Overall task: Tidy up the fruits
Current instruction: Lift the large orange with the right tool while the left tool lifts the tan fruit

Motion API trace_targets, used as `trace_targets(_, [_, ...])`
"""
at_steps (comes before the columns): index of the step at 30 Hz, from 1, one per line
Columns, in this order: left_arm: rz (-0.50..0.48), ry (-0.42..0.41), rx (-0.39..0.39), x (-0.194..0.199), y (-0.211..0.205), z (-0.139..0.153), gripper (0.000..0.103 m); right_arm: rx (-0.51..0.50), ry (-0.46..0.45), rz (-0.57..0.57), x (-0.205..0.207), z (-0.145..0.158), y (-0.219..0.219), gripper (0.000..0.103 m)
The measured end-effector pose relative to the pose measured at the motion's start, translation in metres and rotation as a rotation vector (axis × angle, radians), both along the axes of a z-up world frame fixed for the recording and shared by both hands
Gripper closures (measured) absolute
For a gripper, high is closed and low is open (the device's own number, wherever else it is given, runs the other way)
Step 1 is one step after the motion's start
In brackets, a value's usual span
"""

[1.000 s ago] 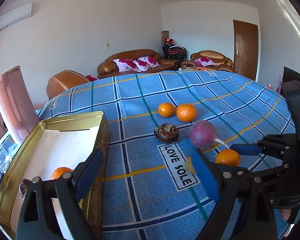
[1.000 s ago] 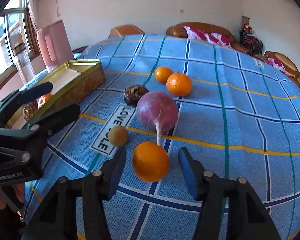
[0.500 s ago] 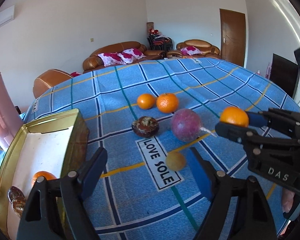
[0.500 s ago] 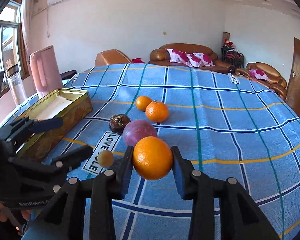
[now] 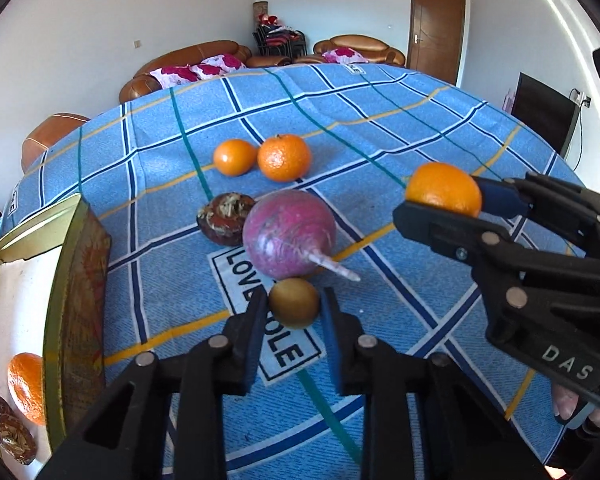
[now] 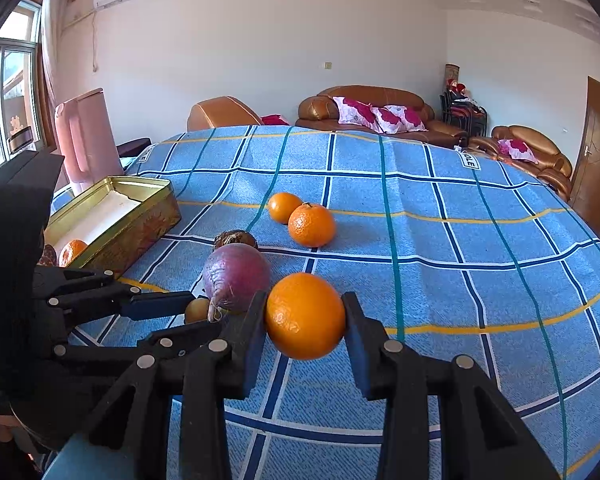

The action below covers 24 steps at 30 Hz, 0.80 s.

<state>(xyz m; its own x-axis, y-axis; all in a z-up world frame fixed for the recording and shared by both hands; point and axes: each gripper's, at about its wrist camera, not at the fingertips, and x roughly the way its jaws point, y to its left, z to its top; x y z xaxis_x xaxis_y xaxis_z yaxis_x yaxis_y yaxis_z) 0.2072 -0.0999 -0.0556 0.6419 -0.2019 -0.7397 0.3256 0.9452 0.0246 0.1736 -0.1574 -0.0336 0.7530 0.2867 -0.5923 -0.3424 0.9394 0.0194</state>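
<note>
My right gripper (image 6: 305, 316) is shut on an orange (image 6: 305, 315) and holds it above the blue checked cloth; the held orange also shows in the left wrist view (image 5: 444, 189). My left gripper (image 5: 294, 308) is shut on a small yellow-brown fruit (image 5: 294, 307) that rests on the cloth, just in front of a purple radish (image 5: 289, 240). A dark brown fruit (image 5: 225, 218) lies behind the radish. Two oranges (image 5: 260, 157) lie farther back. A gold tin (image 5: 66, 280) at the left holds an orange (image 5: 26, 386) and brown fruits (image 5: 8, 432).
A pink jug (image 6: 85, 136) stands beyond the tin at the table's left edge. Brown sofas (image 6: 372, 114) and a door (image 5: 436, 28) lie past the table's far edge. A white "LOVE SOLE" label (image 5: 278, 344) marks the cloth under the left gripper.
The right gripper closed on the orange and lifted it off the cloth. The left gripper moved forward from beside the tin and closed on the small yellow-brown fruit.
</note>
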Motion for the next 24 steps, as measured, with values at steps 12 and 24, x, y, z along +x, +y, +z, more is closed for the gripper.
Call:
trace_targets(12, [0.026,-0.14,-0.056,-0.016,0.012,0.021,0.075,0.057,-0.038,0.05,-0.007,0.005,-0.004,0.064])
trace_targets(24, [0.06,-0.229,-0.094,-0.029,0.023,0.031,0.075,0.067,-0.093,0.093,-0.017,0.009,-0.002,0.064])
